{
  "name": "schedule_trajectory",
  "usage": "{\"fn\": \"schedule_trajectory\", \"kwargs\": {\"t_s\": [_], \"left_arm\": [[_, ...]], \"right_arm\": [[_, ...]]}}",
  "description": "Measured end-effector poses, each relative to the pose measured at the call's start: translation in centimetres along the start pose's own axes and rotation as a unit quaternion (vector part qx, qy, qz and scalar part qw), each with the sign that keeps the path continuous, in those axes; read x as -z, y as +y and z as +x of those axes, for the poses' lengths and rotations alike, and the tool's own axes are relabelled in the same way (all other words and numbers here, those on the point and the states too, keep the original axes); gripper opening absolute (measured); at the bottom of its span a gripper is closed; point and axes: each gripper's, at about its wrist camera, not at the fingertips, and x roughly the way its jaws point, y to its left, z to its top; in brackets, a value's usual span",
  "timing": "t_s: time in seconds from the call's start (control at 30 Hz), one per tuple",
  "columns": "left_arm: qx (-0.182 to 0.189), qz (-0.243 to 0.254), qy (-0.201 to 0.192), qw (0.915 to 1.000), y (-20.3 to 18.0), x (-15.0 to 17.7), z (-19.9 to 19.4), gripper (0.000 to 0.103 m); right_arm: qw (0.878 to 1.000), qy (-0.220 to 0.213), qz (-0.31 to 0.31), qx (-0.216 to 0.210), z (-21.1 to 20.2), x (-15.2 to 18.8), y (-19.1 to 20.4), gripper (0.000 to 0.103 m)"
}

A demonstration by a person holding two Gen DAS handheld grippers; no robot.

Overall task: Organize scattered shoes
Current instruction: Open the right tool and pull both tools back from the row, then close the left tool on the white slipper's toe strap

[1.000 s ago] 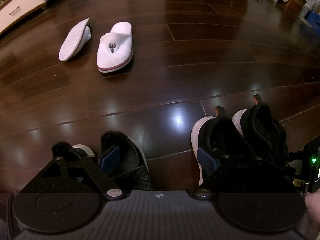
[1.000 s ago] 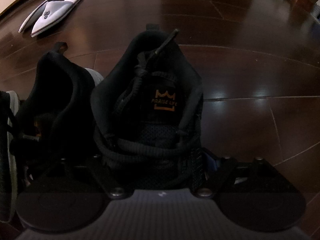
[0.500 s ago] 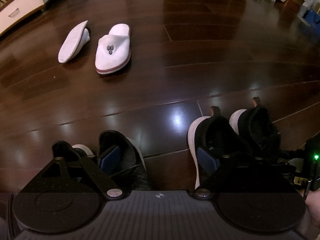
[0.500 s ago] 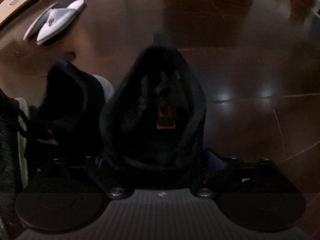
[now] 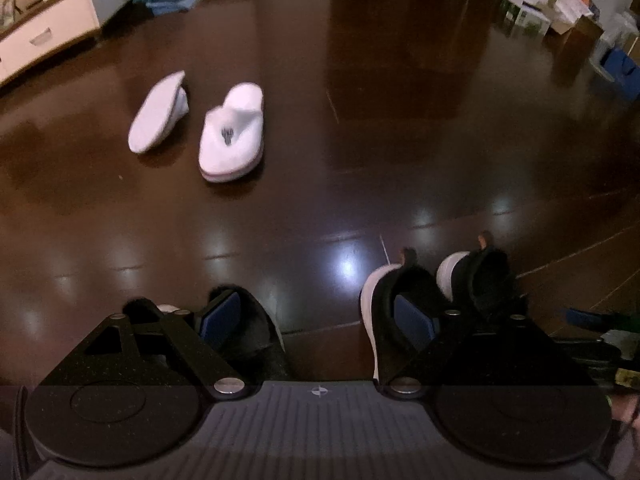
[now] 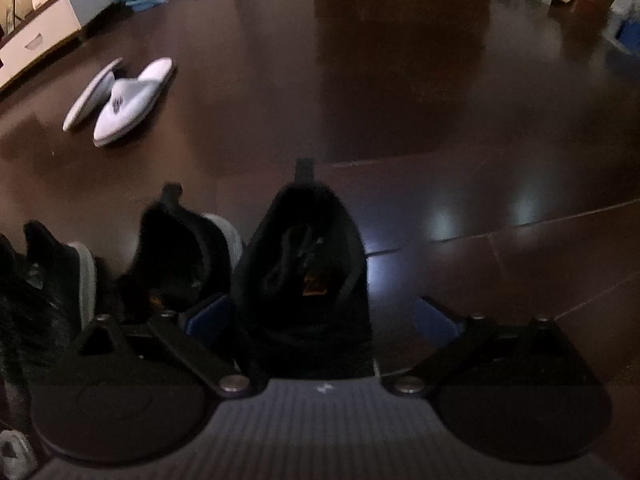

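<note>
My right gripper (image 6: 320, 320) is spread wide around the black sneaker (image 6: 304, 272) with the orange tongue label; the shoe sits on the floor between the blue pads, and I can't tell if the left pad touches it, though the right pad is clearly off it. Just to its left is its partner (image 6: 180, 256) with the white sole, then another dark shoe (image 6: 56, 276) at the frame edge.

My left gripper (image 5: 320, 320) is wide too, holding nothing, with bare floor in the gap. One pad overlaps a dark shoe (image 5: 248, 332), the other the white-soled sneaker (image 5: 384, 304); contact is too dark to judge.

Well away across the dark wood floor (image 5: 400, 140) are 2 white slippers (image 5: 234, 132): 1 upright with a logo, 1 tipped on its side (image 5: 160, 112). White cabinet (image 5: 48, 32) far left, boxes (image 5: 568, 12) far right.
</note>
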Motion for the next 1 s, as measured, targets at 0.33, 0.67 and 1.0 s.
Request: {"fn": "schedule_trajectory", "kwargs": {"t_s": [0.33,0.67,1.0], "left_arm": [[-0.056,0.009,-0.057,0.9967,4.6,-4.3,-5.7,0.088],[-0.075,-0.014,-0.057,0.9954,11.8,-12.2,0.7,0.087],[-0.066,-0.089,-0.019,0.9937,15.5,-18.0,17.8,0.083]], "right_arm": [[0.997,-0.062,-0.02,-0.037,-8.4,-6.0,2.6,0.102],[0.99,-0.056,-0.098,-0.084,-4.3,-12.1,10.9,0.103],[0.982,-0.065,-0.139,-0.113,10.5,-17.2,16.3,0.103]]}}
